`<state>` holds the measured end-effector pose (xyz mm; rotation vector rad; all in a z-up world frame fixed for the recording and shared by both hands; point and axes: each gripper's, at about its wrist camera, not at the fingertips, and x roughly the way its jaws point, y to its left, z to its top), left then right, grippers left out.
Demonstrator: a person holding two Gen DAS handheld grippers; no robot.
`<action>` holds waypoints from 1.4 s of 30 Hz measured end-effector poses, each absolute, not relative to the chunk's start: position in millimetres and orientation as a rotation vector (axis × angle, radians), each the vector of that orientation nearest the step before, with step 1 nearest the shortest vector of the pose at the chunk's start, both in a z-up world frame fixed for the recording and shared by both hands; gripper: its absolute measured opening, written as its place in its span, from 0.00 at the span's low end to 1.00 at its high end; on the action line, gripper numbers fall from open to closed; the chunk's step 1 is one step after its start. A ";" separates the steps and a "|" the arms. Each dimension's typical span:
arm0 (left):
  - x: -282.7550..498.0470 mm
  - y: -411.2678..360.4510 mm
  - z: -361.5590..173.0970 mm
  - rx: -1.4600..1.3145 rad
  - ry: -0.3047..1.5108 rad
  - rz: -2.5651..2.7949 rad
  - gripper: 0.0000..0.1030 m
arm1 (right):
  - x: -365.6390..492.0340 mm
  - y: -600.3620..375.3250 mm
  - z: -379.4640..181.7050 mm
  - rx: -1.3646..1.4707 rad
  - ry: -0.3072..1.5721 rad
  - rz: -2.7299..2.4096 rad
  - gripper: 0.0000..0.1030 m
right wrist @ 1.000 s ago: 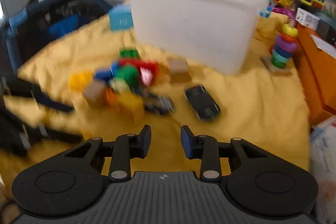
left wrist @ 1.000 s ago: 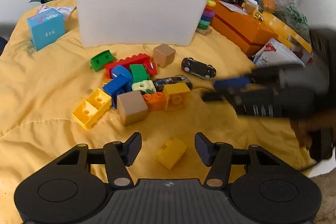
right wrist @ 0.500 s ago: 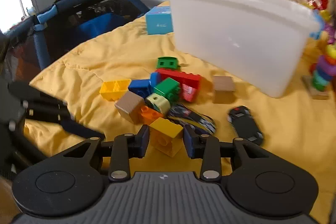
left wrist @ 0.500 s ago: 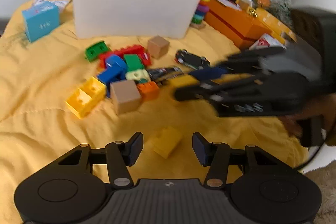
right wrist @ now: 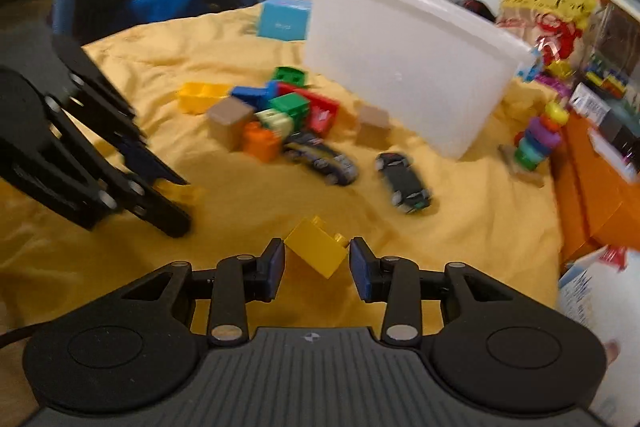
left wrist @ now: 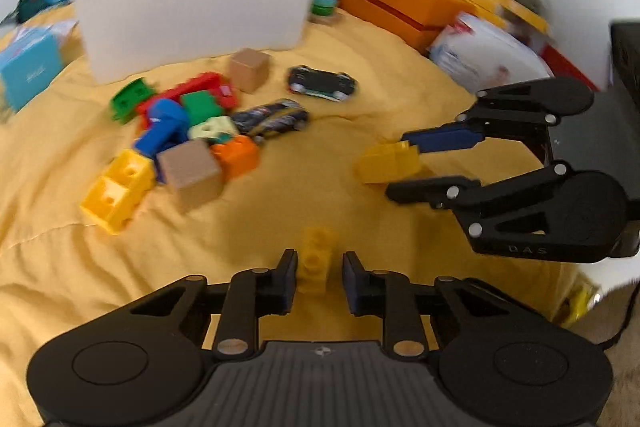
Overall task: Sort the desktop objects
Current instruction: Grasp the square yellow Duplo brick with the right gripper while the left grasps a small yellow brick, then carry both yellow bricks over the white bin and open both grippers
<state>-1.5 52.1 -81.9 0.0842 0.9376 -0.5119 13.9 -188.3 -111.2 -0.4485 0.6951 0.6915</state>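
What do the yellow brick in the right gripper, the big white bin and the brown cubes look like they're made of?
Yellow brick: likely moulded plastic, smooth, slightly glossy, with studs. White bin: apparently translucent, frosted plastic with a thin rolled rim. Brown cubes: matte, plain faces; possibly wood, though blur hides any grain.

Bright, motion-blurred, fisheye-warped edges

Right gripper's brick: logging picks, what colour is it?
Yellow brick, clearest in the right wrist view, between the right gripper fingers.
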 end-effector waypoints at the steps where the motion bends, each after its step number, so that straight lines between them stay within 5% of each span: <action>1: -3.4 50.8 -81.8 0.089 0.934 -0.517 0.27 | 11.7 -188.9 -112.1 -0.433 0.712 0.696 0.39; 5: -4.4 52.9 -80.6 0.077 0.928 -0.510 0.21 | 7.8 -194.9 -111.7 -0.362 0.757 0.698 0.39; 9: -4.6 53.1 -77.8 0.070 0.918 -0.492 0.20 | 13.9 -200.9 -103.6 -0.274 0.743 0.669 0.54; 14: -4.4 45.5 -77.8 0.093 0.913 -0.492 0.20 | 29.7 -194.6 -113.9 -0.201 0.816 0.666 0.54; 21: -5.4 45.1 -80.2 0.092 0.929 -0.478 0.20 | 22.9 -184.5 -118.1 -0.289 0.814 0.687 0.34; 30: -4.8 42.3 -81.0 0.091 0.931 -0.456 0.21 | 10.4 -181.8 -115.6 -0.558 0.693 0.652 0.35; 42: 1.5 40.2 -80.1 0.084 0.936 -0.447 0.20 | 31.6 -202.3 -110.9 -0.247 0.807 0.671 0.47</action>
